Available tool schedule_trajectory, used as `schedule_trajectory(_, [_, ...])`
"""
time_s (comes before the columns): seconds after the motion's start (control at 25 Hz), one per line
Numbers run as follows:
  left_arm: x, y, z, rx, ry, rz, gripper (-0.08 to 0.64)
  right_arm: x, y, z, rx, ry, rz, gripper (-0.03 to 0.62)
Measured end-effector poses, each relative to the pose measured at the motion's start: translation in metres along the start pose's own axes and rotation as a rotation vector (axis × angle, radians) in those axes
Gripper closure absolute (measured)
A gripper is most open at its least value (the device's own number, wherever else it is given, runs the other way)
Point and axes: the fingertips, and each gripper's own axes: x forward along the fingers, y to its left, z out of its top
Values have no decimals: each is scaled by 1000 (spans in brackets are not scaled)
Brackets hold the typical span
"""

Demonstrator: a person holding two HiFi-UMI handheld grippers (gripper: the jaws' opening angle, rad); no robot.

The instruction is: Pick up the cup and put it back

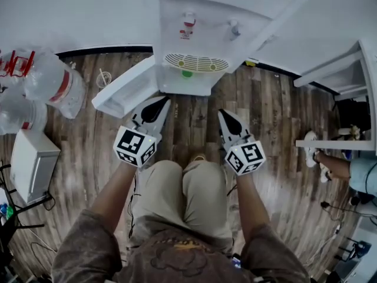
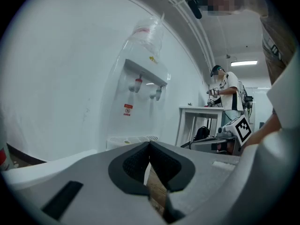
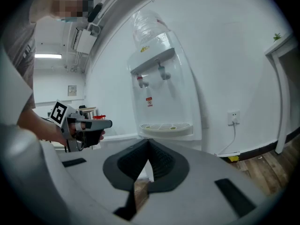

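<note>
No cup shows in any view. In the head view the white water dispenser [image 1: 200, 34] stands straight ahead, with a red and a blue tap above its drip tray [image 1: 197, 62]. A white door panel [image 1: 126, 87] at its base stands swung open to the left. My left gripper [image 1: 163, 101] and right gripper [image 1: 223, 114] are held side by side above my knees and point at the dispenser's base. Both are shut with nothing between the pads. The left gripper view shows the left gripper [image 2: 149, 146] closed and the dispenser [image 2: 140, 93] beyond it. The right gripper view shows the right gripper [image 3: 149, 143] closed likewise.
Large water bottles [image 1: 50, 81] and a white box [image 1: 32, 164] sit on the wooden floor at left. A white table [image 1: 347, 93] and a seated person [image 1: 347, 170] are at right. Another person [image 2: 227, 97] stands at a table in the left gripper view.
</note>
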Motion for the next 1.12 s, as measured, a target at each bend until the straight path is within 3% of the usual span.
schedule_trajectory(0.44, [6,11,-68,21,-33,-15,557,7,-17,-59,-10,-43,-24,592])
schedule_trajectory(1.12, [3,6,-86,11,-48,-31,557,-3,-12,-68,-13,-65,-33,592])
